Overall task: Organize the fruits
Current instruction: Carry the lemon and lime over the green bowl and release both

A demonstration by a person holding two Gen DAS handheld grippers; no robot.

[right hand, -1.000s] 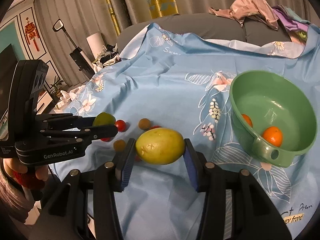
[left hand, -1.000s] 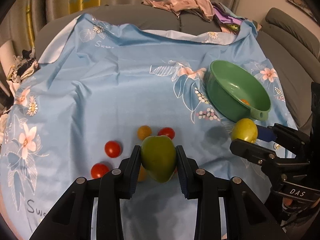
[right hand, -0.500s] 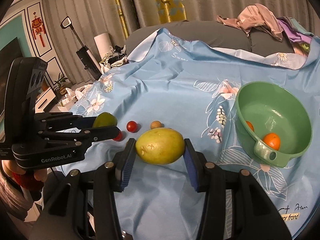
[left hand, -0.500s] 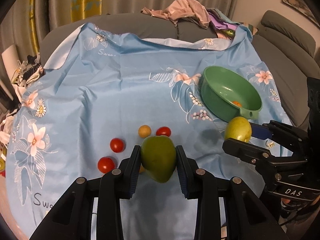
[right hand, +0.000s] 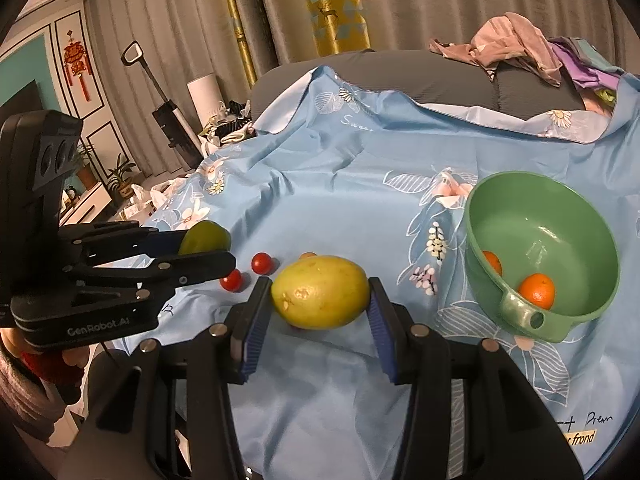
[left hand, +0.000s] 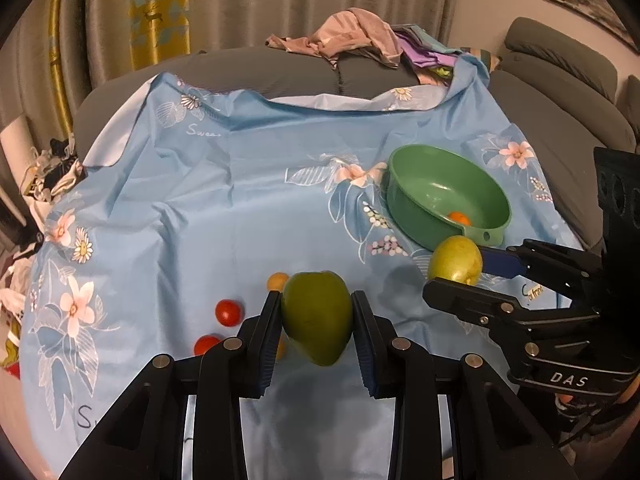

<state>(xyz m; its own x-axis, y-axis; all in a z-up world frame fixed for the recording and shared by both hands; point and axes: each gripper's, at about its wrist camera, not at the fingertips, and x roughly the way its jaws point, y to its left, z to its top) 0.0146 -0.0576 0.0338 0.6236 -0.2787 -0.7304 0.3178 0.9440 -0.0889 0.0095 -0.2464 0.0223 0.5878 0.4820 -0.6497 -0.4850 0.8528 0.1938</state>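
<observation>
Two fruits are in our grippers at once; the left gripper is clenched around a green mango, and the right gripper grasps a yellow-green fruit, perhaps a guava, lengthwise between its pads. Both hang above the blue cloth, on the near left side of the green bowl, which already holds two small oranges. We judge both fruits firm, smooth and rather heavy, so the hold at the widest middle is the safe one; too much squeeze could bruise the skin. Some cherry tomatoes lie on the cloth, left of the bowl; these are light, soft and roll easily.
</observation>
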